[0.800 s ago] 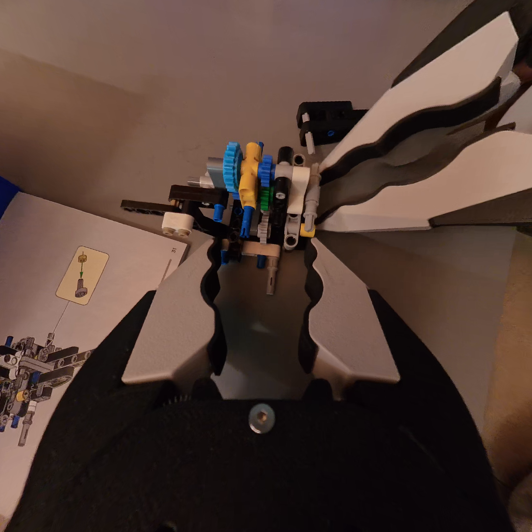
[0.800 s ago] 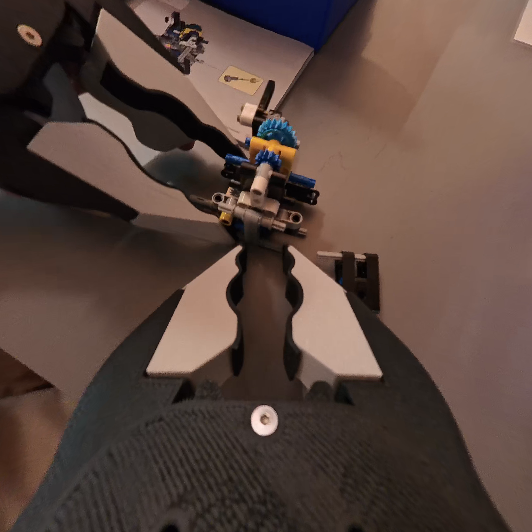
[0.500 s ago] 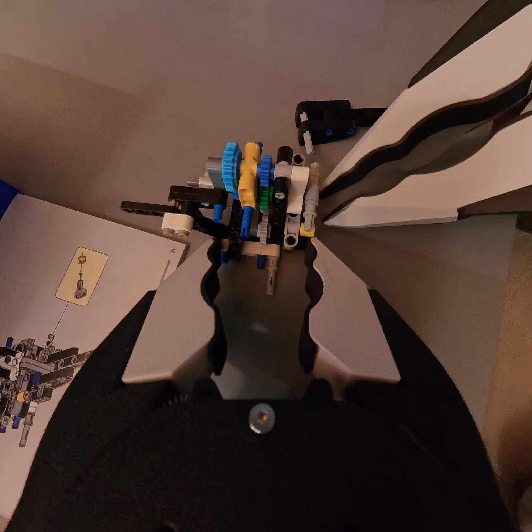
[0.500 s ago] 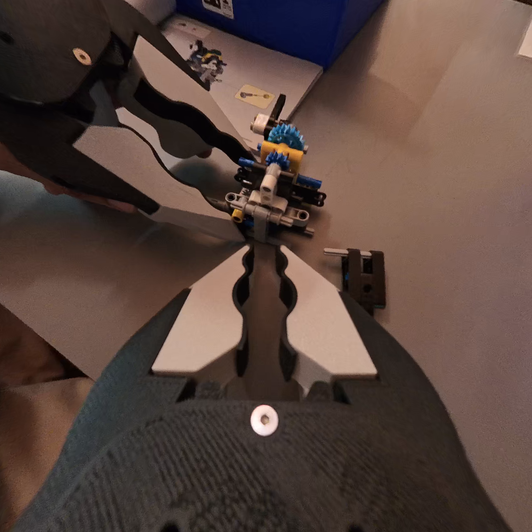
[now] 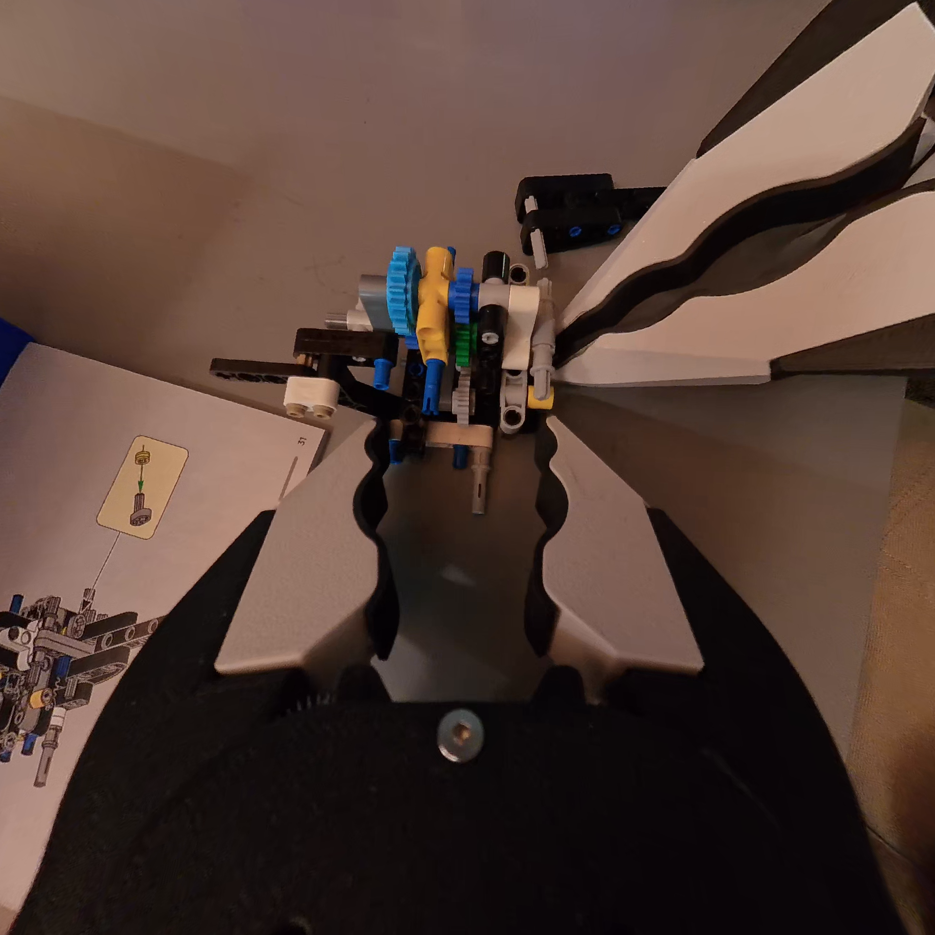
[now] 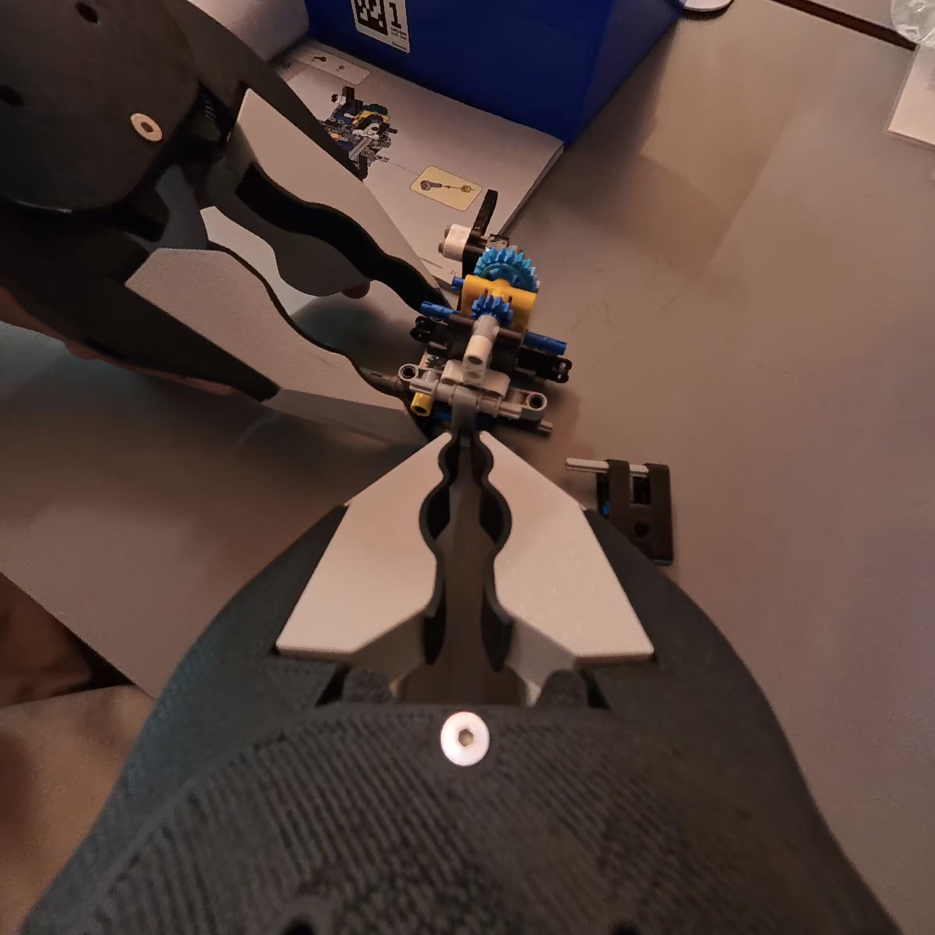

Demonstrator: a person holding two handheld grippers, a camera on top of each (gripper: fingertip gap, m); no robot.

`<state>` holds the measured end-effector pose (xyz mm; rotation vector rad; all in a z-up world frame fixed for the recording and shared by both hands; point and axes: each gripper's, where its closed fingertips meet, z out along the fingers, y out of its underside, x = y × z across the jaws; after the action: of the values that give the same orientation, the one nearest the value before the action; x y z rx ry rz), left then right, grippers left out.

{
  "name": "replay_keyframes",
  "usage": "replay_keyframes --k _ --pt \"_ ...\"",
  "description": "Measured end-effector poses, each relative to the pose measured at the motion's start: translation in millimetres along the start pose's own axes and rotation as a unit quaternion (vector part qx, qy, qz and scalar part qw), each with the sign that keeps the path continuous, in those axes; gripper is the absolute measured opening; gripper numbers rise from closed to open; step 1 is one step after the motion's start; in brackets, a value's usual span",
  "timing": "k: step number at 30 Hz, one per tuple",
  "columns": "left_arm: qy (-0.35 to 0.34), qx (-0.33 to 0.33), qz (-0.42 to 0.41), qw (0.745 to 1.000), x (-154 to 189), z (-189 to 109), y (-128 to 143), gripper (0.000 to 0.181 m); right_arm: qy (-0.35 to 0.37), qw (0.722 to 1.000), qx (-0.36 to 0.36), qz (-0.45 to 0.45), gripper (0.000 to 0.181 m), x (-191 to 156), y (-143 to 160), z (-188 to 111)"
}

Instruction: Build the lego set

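Note:
The Lego gear assembly point(image 5: 445, 344), with blue gears, a yellow block and black beams, sits on the grey table. My left gripper point(image 5: 460, 430) has its fingertips on either side of the assembly's near end and holds it. My right gripper point(image 6: 463, 440) is shut on a light grey pin point(image 6: 463, 410) that sticks out of the assembly's point(image 6: 485, 344) side. In the left wrist view the right gripper point(image 5: 556, 349) comes in from the right. In the right wrist view the left gripper point(image 6: 430, 369) comes in from the left.
A small black sub-assembly point(image 5: 566, 212) with a grey axle lies just beyond the right gripper, and shows in the right wrist view point(image 6: 637, 501). The open instruction booklet point(image 5: 152, 455) lies to the left, with a blue box point(image 6: 480, 50) behind it. The table edge point(image 6: 76, 632) is near.
My right gripper drew back a little, then came in again and its jaws narrowed onto the grey pin. The left gripper and the assembly stayed put.

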<state>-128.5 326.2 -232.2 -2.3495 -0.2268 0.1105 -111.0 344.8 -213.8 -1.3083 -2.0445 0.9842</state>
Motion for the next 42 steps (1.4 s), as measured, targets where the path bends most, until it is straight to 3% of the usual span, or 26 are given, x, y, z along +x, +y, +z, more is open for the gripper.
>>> replay_keyframes --k 1,10,42 --pt "0.0 0.0 0.0 1.0 0 0 0 0.06 -0.001 1.0 0.001 0.0 0.003 0 0 0" --pt "0.002 0.0 0.0 1.0 0 0 0 0.06 -0.023 0.999 0.013 0.029 0.009 -2 5 -14" --pt "0.005 0.001 -0.003 1.0 0 0 0 0.059 0.005 0.999 -0.031 0.04 0.009 7 19 -5"
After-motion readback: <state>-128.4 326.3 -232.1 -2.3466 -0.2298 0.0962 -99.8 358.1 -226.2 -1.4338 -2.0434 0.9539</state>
